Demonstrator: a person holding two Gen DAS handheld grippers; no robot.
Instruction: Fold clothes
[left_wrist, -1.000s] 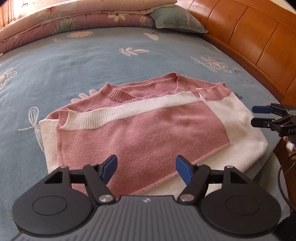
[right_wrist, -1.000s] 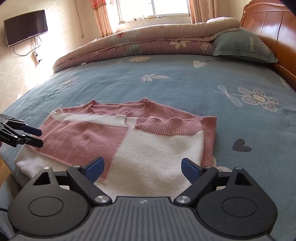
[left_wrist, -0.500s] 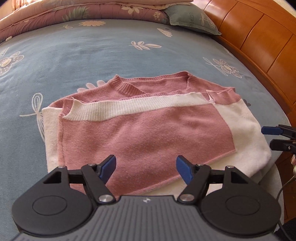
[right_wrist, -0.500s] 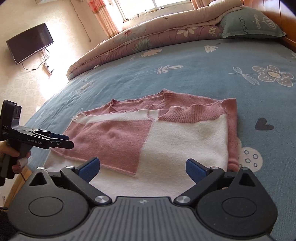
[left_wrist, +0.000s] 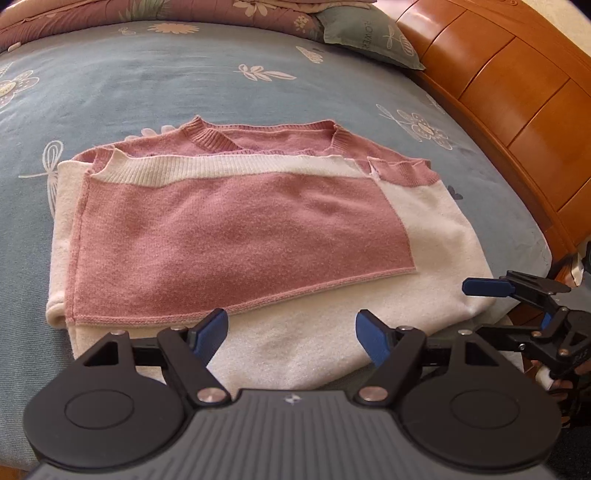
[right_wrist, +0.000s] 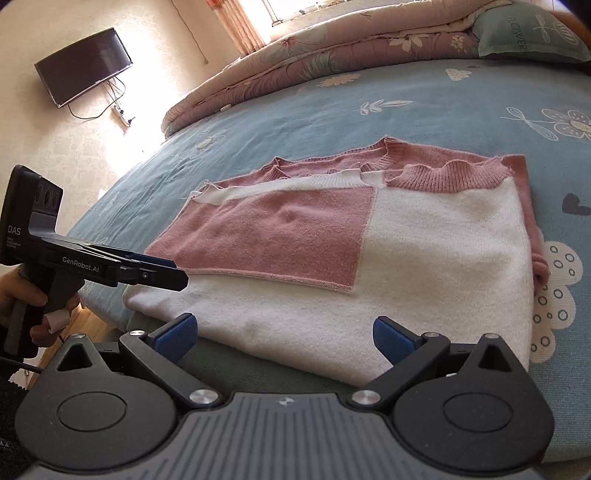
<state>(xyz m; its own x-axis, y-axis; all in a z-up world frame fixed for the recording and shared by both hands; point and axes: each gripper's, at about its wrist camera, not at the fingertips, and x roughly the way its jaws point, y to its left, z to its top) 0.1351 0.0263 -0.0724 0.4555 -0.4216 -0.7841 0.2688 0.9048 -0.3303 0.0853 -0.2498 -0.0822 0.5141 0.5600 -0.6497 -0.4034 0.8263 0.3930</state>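
A rolled floral quilt (right_wrist: 332, 48) and a green pillow (right_wrist: 532, 33) lay along the far edge of the bed (left_wrist: 184, 85), a wooden headboard (left_wrist: 517, 103) ran along its right side in the left wrist view, and a wall-mounted television (right_wrist: 85, 66) hung beyond its other side. Nothing lay on or in front of the pink-and-white sweater (left_wrist: 236, 229), which rested folded flat at the near edge of the bed, its long axis running along that edge, its ribbed neckline toward the far edge and its white lower fold reaching the near edge. The left gripper (left_wrist: 291, 332) hovered over that white fold with its fingers spread apart, holding nothing. The right gripper (right_wrist: 284, 332) hovered likewise at the near edge, fingers apart and empty, near the sweater's corner closest to the headboard.
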